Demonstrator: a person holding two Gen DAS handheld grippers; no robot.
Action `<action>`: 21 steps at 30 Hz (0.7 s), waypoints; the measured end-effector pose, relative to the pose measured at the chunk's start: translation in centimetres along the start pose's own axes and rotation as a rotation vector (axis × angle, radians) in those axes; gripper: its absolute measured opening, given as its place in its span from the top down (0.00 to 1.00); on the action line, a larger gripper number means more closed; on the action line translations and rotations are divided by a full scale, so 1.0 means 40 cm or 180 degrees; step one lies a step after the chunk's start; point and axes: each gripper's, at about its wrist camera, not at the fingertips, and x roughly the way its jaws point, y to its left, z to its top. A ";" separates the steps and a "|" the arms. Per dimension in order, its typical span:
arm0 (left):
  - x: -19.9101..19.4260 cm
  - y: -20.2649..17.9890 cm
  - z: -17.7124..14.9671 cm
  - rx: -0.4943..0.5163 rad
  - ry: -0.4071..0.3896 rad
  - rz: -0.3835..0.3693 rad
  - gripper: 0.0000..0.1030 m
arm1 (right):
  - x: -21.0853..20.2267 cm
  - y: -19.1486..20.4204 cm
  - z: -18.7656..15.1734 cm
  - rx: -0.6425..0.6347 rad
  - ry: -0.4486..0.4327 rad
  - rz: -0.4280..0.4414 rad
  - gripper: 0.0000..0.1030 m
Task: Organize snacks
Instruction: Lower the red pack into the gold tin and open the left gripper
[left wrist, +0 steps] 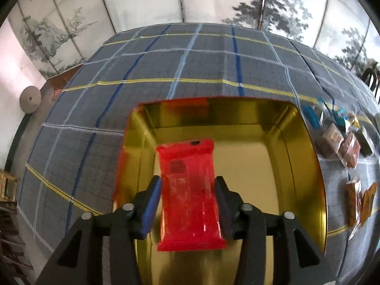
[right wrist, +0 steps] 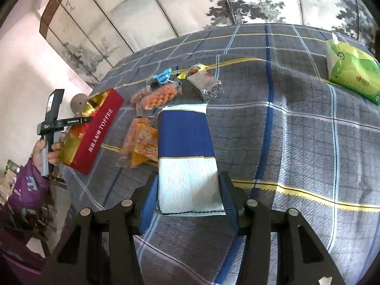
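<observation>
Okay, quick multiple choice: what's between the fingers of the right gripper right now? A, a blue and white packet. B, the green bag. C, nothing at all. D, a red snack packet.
A: in the right wrist view the blue and white packet sits between the fingers of the right gripper, while the green bag lies far off on the plaid cloth.

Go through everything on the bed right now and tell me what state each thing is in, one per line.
Left gripper: jaws open, red packet between them.
Red packet: sealed, over the tin's inside.
Gold tin: lid off, bottom bare.
Right gripper: jaws shut on blue-and-white packet.
Blue-and-white packet: sealed, held above the bedspread.
Loose snacks: heaped on the plaid bedspread.
Green bag: lying on the bedspread, apart from the heap.
</observation>
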 end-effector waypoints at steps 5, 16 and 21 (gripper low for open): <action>-0.036 0.021 0.000 -0.0113 -0.0094 -0.0056 0.50 | -0.021 0.028 0.011 0.0017 -0.0079 0.0070 0.55; -0.170 0.073 -0.134 -0.0520 -0.0383 0.0076 0.47 | 0.049 0.239 0.139 -0.0426 -0.0129 0.0311 0.66; -0.258 0.057 -0.197 -0.0374 -0.0584 -0.0050 0.46 | 0.104 0.225 0.096 -0.0487 0.0354 -0.0083 0.18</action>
